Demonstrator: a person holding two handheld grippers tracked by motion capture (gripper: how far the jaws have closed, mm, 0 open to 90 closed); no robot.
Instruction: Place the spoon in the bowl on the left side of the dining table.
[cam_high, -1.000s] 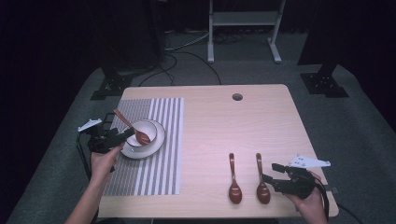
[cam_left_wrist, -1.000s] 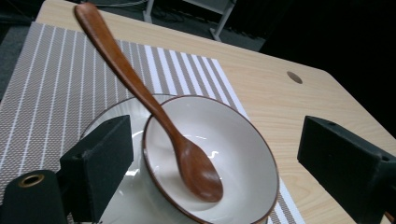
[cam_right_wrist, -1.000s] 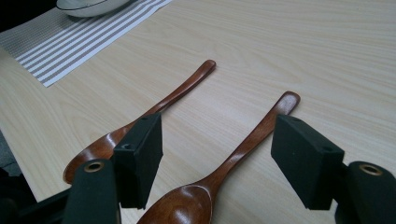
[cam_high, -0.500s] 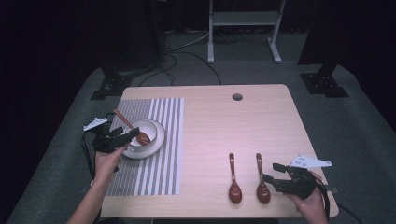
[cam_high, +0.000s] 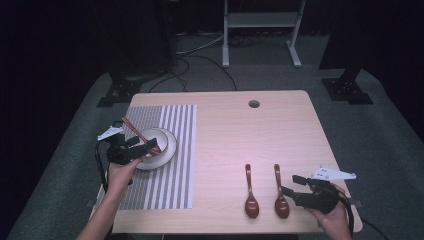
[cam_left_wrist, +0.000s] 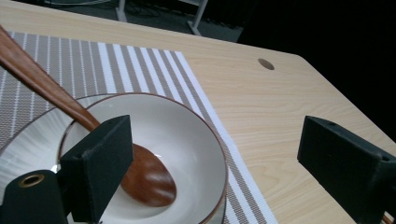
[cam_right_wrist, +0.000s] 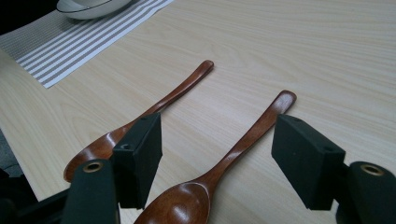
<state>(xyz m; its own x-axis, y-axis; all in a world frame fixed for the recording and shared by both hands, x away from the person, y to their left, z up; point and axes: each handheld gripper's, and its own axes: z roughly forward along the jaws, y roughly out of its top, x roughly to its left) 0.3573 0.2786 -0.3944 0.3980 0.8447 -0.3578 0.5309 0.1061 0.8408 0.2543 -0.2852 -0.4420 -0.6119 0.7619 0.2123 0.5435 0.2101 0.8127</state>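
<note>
A wooden spoon (cam_high: 131, 126) rests in a white bowl (cam_high: 162, 137) on a plate, its handle leaning out over the far-left rim. My left gripper (cam_high: 145, 146) is at the bowl's left edge, open. In the left gripper view the jaws (cam_left_wrist: 217, 135) stand wide apart, with the spoon (cam_left_wrist: 144, 177) just beside the left one. Two more wooden spoons (cam_high: 249, 185) (cam_high: 278, 180) lie side by side on the bare table. My right gripper (cam_high: 289, 184) is open next to the right spoon. In the right gripper view its jaws (cam_right_wrist: 217, 123) straddle that spoon's handle (cam_right_wrist: 252, 130) without touching it.
The bowl and plate sit on a grey-and-white striped placemat (cam_high: 165, 190) covering the table's left part. A round cable hole (cam_high: 254, 104) is near the far edge. The left spoon (cam_right_wrist: 173, 95) lies just outside the right gripper's left jaw. Cables trail off both grippers.
My left gripper has edged slightly right toward the bowl. The spoon in the bowl, the two spoons on the table and the right gripper have not moved.
</note>
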